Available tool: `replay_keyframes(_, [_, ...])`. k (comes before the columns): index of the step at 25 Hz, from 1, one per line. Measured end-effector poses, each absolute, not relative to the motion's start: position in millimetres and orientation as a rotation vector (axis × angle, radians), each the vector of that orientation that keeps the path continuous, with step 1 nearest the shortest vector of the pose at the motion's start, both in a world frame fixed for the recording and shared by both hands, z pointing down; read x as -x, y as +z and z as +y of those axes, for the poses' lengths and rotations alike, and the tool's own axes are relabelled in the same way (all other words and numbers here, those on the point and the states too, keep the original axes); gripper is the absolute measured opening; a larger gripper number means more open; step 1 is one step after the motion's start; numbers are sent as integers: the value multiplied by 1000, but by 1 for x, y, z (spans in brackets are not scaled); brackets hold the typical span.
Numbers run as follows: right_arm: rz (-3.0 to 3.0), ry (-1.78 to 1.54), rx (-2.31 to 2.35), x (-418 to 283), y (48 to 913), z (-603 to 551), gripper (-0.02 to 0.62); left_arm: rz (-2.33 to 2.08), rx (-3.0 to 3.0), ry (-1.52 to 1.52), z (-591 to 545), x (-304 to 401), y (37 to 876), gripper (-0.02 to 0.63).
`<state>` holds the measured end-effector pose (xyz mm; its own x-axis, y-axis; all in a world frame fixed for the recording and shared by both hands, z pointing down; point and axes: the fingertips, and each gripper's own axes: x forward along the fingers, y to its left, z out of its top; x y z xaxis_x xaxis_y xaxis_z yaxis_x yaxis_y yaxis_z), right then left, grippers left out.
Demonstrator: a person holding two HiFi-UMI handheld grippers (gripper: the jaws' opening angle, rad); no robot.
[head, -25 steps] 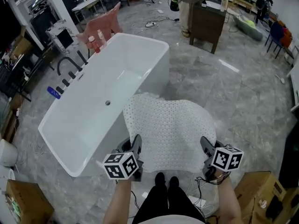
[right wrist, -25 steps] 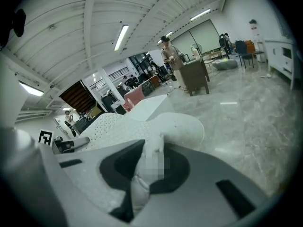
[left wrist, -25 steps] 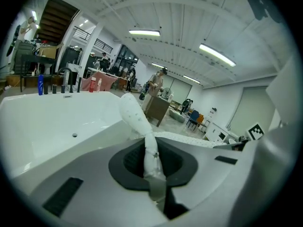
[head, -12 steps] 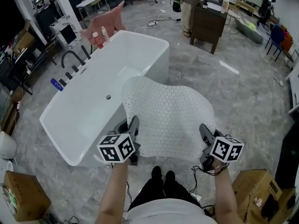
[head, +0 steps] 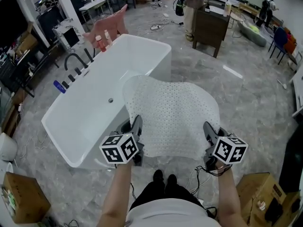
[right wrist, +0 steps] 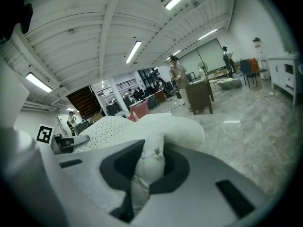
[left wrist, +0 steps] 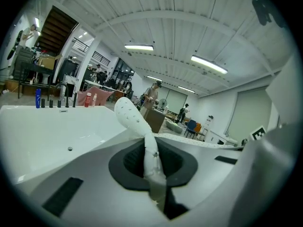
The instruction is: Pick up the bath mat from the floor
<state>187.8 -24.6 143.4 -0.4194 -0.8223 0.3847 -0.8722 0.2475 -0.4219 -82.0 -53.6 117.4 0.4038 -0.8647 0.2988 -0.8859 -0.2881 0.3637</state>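
Note:
The white perforated bath mat point(head: 170, 115) hangs spread in the air between both grippers, its far edge reaching over the bathtub's near corner. My left gripper point(head: 138, 137) is shut on the mat's near left corner, and the pinched mat edge point(left wrist: 150, 157) shows between its jaws in the left gripper view. At the near right corner my right gripper point(head: 209, 137) is shut on the mat too, with a bunched fold of mat point(right wrist: 146, 171) squeezed between its jaws.
A white freestanding bathtub point(head: 90, 122) stands at the left with black taps point(head: 75, 60), bottles point(head: 100, 42) and a pink towel point(head: 110, 23) at its far rim. A dark cabinet point(head: 210, 30) with a person beside it stands farther off. Cardboard boxes point(head: 259, 200) sit near my feet.
The mat has been lifted slightly and held level; both grippers stay shut on its corners and have barely moved in the last half second.

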Motion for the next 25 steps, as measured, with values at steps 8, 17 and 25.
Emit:
replay_keyframes(8, [-2396,862,-1692,-204,136,-19,25,-1502,-2226,49,-47,75,103,21])
replay_keyframes(17, [-2387,834,-1710,-219,134,-10,25,-1511,-2237,42,-38,63,99,21])
replay_keyframes(25, [-2396,818,-1705,-225,133,-5,25,-1518,-2235,38,-34,59,98,21])
